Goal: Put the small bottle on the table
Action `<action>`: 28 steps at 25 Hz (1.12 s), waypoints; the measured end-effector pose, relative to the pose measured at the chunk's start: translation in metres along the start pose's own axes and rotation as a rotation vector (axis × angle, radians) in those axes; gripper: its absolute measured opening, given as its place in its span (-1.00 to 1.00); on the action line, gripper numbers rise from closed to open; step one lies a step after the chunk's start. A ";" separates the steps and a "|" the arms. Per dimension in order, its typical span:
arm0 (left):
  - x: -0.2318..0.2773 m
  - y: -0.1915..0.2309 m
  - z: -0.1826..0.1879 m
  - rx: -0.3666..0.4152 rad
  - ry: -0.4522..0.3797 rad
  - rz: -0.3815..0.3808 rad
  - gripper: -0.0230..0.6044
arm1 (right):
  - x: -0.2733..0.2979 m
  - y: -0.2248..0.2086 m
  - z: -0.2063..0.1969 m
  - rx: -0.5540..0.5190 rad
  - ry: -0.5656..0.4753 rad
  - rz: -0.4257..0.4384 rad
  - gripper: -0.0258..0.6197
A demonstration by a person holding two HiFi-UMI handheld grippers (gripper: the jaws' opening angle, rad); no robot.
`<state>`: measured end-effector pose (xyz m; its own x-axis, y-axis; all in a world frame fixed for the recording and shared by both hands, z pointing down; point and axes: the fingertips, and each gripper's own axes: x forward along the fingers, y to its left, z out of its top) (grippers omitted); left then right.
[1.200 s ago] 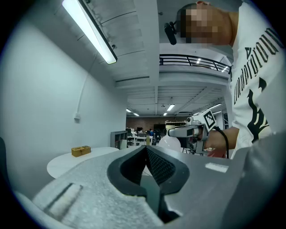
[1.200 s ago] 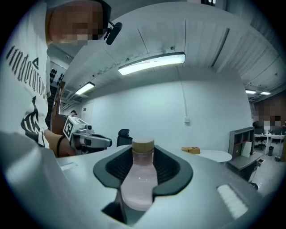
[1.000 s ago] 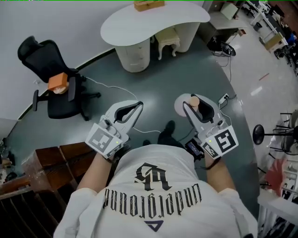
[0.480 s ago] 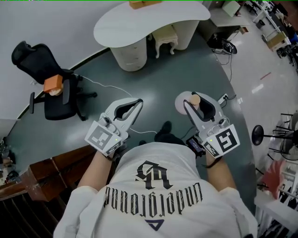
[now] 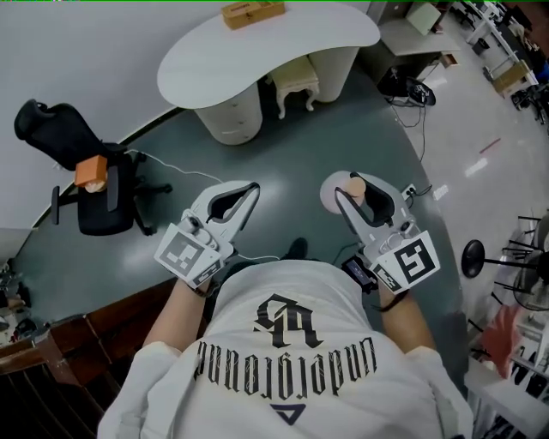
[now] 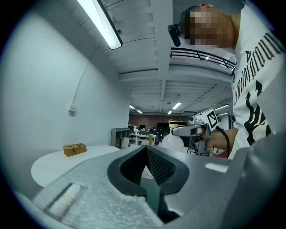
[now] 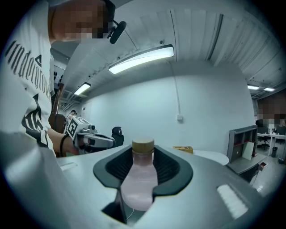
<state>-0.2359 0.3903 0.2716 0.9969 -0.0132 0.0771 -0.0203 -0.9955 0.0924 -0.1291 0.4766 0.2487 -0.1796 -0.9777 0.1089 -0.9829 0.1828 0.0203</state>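
Observation:
My right gripper (image 5: 360,184) is shut on the small bottle (image 5: 352,185), a pale pinkish bottle with a tan cap. In the right gripper view the bottle (image 7: 139,179) stands upright between the dark pads, cap above the jaws of the right gripper (image 7: 144,154). My left gripper (image 5: 249,189) is held level beside it, shut with nothing in it; its tips meet in the left gripper view (image 6: 146,148). The white curved table (image 5: 283,43) lies ahead across the grey floor, with a small wooden box (image 5: 251,12) on it.
A black office chair (image 5: 81,176) carrying an orange object stands at the left, with a cable trailing over the floor. A white stool (image 5: 296,81) sits under the table. Wooden crates (image 5: 51,343) are at lower left, and a black stand base (image 5: 473,257) is at the right.
The person has walked toward the white table; table and chair have slid left in the head view. Both grippers keep the same pose, the bottle still in the right one.

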 end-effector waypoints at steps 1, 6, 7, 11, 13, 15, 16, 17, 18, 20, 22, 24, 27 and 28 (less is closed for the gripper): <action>0.005 0.001 0.001 -0.001 0.001 0.004 -0.90 | 0.000 -0.005 0.000 -0.001 0.002 0.006 -0.49; 0.027 0.006 0.000 -0.012 0.012 0.016 -0.90 | 0.002 -0.027 -0.002 0.011 0.004 0.017 -0.49; 0.030 0.007 0.000 -0.011 0.013 0.016 -0.90 | 0.003 -0.029 -0.003 0.013 0.005 0.019 -0.49; 0.041 0.019 -0.006 -0.029 0.015 0.026 -0.90 | 0.011 -0.041 -0.008 0.016 0.014 0.026 -0.49; 0.047 0.026 -0.007 -0.034 0.014 0.026 -0.90 | 0.016 -0.048 -0.009 0.021 0.016 0.025 -0.49; 0.055 0.035 -0.006 -0.033 0.011 0.022 -0.90 | 0.023 -0.056 -0.009 0.022 0.015 0.018 -0.49; 0.059 0.040 -0.006 -0.032 0.011 0.018 -0.90 | 0.026 -0.061 -0.009 0.022 0.015 0.015 -0.49; 0.063 0.045 -0.005 -0.032 0.011 0.016 -0.90 | 0.030 -0.066 -0.008 0.020 0.015 0.011 -0.49; 0.068 0.051 -0.004 -0.032 0.011 0.013 -0.90 | 0.035 -0.070 -0.007 0.019 0.014 0.009 -0.49; 0.075 0.064 -0.003 -0.032 0.011 0.010 -0.90 | 0.046 -0.078 -0.005 0.013 0.014 0.008 -0.49; 0.081 0.079 -0.003 -0.035 0.011 0.007 -0.90 | 0.060 -0.086 -0.004 0.006 0.014 0.005 -0.49; 0.088 0.094 -0.003 -0.038 0.011 -0.001 -0.90 | 0.075 -0.096 -0.005 0.005 0.014 0.001 -0.49; 0.098 0.120 -0.004 -0.040 0.020 -0.016 -0.90 | 0.102 -0.110 -0.004 0.008 0.015 -0.004 -0.49; 0.102 0.130 -0.003 -0.039 0.022 -0.019 -0.90 | 0.112 -0.115 -0.004 0.010 0.016 -0.004 -0.49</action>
<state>-0.1374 0.2597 0.2945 0.9953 0.0087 0.0969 -0.0043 -0.9911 0.1330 -0.0363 0.3467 0.2625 -0.1751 -0.9766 0.1246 -0.9840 0.1778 0.0108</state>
